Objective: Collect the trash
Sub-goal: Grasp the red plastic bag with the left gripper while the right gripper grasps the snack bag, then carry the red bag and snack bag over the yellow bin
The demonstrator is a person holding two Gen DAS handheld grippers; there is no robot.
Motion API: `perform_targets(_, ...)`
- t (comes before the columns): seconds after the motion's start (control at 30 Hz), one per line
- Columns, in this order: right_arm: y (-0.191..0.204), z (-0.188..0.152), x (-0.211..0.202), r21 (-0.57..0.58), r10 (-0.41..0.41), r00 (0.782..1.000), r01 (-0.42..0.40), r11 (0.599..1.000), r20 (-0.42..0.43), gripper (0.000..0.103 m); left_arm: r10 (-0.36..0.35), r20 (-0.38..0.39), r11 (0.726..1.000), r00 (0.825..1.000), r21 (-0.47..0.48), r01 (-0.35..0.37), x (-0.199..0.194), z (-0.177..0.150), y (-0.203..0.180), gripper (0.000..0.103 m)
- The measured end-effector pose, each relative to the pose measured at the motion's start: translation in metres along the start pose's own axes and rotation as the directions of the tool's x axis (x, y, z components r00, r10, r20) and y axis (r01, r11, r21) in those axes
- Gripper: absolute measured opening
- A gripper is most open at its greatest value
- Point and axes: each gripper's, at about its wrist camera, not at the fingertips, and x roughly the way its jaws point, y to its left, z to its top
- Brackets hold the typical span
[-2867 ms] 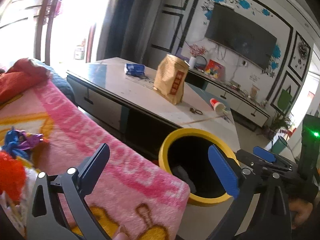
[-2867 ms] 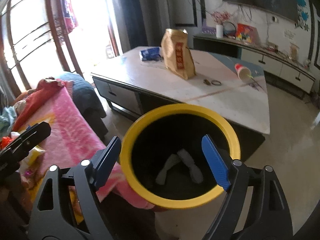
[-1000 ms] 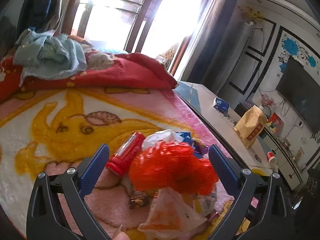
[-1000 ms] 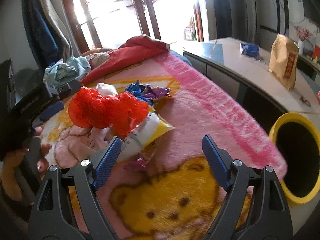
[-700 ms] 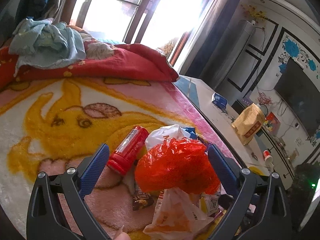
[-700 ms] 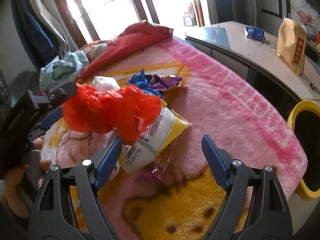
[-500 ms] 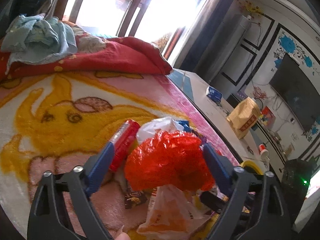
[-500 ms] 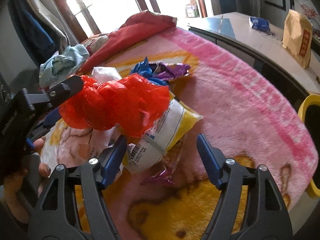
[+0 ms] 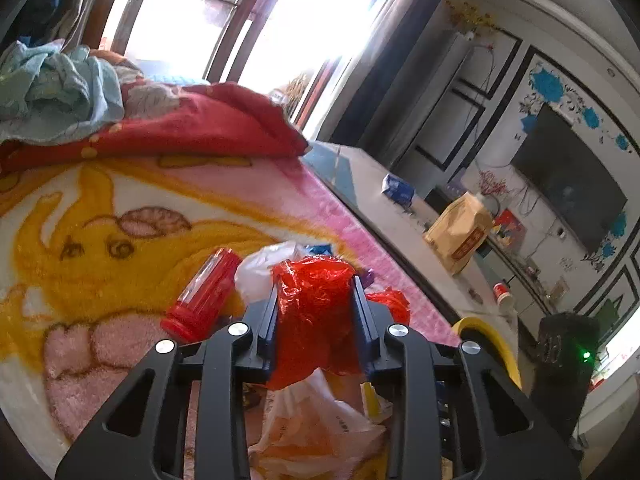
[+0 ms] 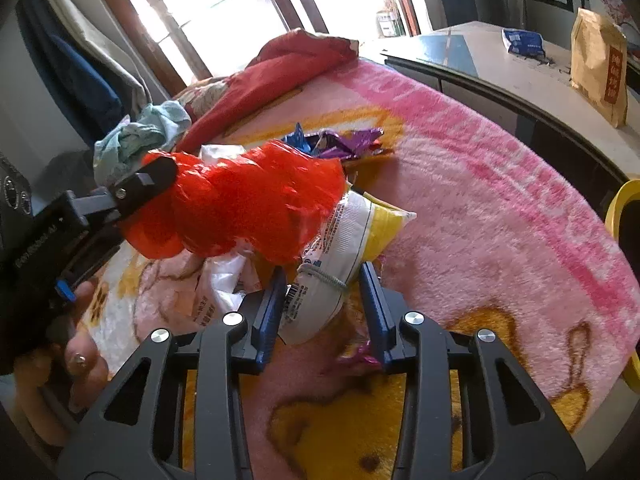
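A pile of trash lies on a pink and yellow blanket (image 9: 100, 240). My left gripper (image 9: 316, 308) is shut on a crumpled red plastic bag (image 9: 316, 308), which also shows in the right wrist view (image 10: 248, 204). My right gripper (image 10: 324, 292) is shut on a white and yellow snack packet (image 10: 340, 252) below the red bag. A red bottle (image 9: 202, 296), a white bag (image 9: 260, 268) and an orange-white bag (image 9: 320, 424) lie around the left gripper. Purple and blue wrappers (image 10: 336, 138) lie beyond the pile.
A yellow-rimmed black bin (image 9: 492, 340) stands off the blanket's edge, also at the right edge of the right wrist view (image 10: 624, 216). A low table (image 10: 500, 68) holds a tan paper bag (image 10: 600, 64) and a blue packet (image 10: 524, 42). Red bedding (image 9: 180, 124) and clothes (image 9: 52, 88) lie beyond.
Both grippers swung from the bin to the trash pile and closed: the left on the red bag, the right on the snack packet.
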Motion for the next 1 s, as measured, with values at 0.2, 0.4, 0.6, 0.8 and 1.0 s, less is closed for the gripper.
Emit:
perform_targets(0.2,-0.009,0.004,-0.017,0.026,0.008,0.999,-0.01,1.0,0.041,0.029,-0.026,0.054,1.0,0.998,0.008,0.026,-0.017,0.011,-0.011,0.027)
perform_targets(0.4,-0.016,0.009,-0.035,0.036,0.009,0.996,-0.012,0.999,0.09,0.029,-0.041,0.086,0.999,0.995,0.016,0.04,-0.029,0.018,-0.019,0.027)
perform_targets(0.6,-0.026,0.012,-0.05,0.038,-0.021,0.992,0.017,0.999,0.124,0.029,-0.056,0.096,0.998,0.994,0.038,0.052,-0.034,0.019,-0.03,0.027)
perform_targets(0.8,-0.039,0.011,-0.064,0.046,-0.042,0.989,0.036,0.998,0.144,0.028,-0.069,0.089,0.997,0.994,0.051,0.065,-0.032,0.017,-0.039,0.027)
perform_targets(1.0,-0.051,0.013,-0.077,0.062,-0.068,0.984,0.058,0.996,0.163,0.028,-0.087,0.082,0.994,0.993,0.069,0.082,-0.025,0.016,-0.052,0.027)
